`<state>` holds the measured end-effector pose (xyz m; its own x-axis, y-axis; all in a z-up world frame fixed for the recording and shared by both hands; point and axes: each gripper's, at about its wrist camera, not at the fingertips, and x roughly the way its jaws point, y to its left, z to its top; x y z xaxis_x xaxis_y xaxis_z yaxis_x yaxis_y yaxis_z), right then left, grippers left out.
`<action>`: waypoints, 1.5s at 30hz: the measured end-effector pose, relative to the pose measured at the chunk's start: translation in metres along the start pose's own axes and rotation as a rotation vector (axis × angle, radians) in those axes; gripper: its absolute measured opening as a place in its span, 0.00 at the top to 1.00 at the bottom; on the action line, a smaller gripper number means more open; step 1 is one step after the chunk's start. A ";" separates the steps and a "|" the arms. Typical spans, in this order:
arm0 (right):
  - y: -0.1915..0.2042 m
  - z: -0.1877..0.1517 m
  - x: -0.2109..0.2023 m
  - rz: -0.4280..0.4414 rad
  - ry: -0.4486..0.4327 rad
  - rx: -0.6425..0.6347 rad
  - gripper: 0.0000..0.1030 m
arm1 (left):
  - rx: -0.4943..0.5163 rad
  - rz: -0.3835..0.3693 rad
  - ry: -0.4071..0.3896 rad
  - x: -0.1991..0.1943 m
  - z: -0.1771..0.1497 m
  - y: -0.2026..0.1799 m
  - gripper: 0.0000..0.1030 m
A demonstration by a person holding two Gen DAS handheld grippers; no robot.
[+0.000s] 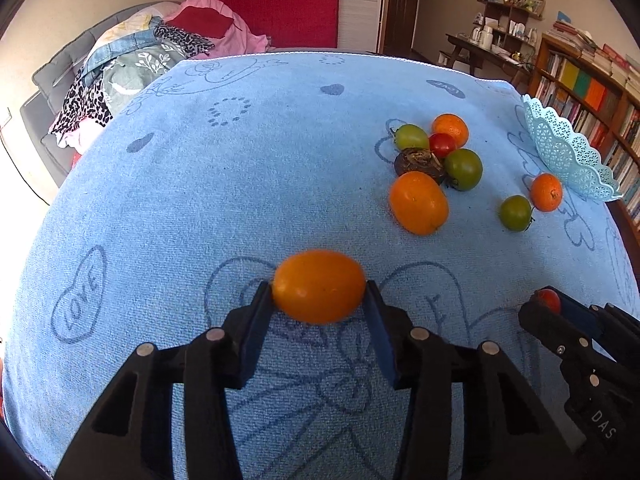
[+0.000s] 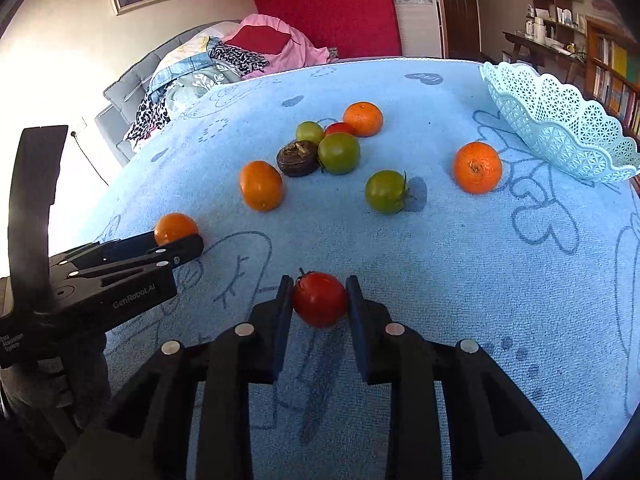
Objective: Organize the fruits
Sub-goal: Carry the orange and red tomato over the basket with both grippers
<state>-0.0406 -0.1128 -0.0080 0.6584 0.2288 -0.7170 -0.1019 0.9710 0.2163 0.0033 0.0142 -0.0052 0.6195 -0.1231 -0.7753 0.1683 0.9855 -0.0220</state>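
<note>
Bright daylight floods in from the blown-out left; sharp focus, heavy fisheye bending, dark corners.

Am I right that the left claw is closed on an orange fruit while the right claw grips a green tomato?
Not quite. In the right wrist view the right claw grips a red tomato, not a green one. The left claw is indeed closed on an orange fruit.

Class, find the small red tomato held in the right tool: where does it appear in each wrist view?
Left wrist view: far right edge, small red tomato peeking from the right tool.
Right wrist view: bottom centre, between the pads.
Shared landmark: pale blue lattice plastic basket.
</note>
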 end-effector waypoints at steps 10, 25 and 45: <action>-0.015 0.006 -0.010 -0.004 -0.035 0.044 0.73 | 0.049 -0.039 -0.041 -0.015 0.007 -0.022 0.56; -0.086 0.046 -0.056 -0.148 -0.208 0.155 0.73 | 0.173 -0.150 -0.129 -0.034 0.059 -0.102 0.56; -0.217 0.090 -0.060 -0.349 -0.265 0.304 0.73 | 0.294 -0.306 -0.142 0.014 0.141 -0.242 0.56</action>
<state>0.0094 -0.3434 0.0479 0.7841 -0.1681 -0.5974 0.3522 0.9131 0.2053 0.0800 -0.2425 0.0782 0.6027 -0.4392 -0.6662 0.5584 0.8285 -0.0411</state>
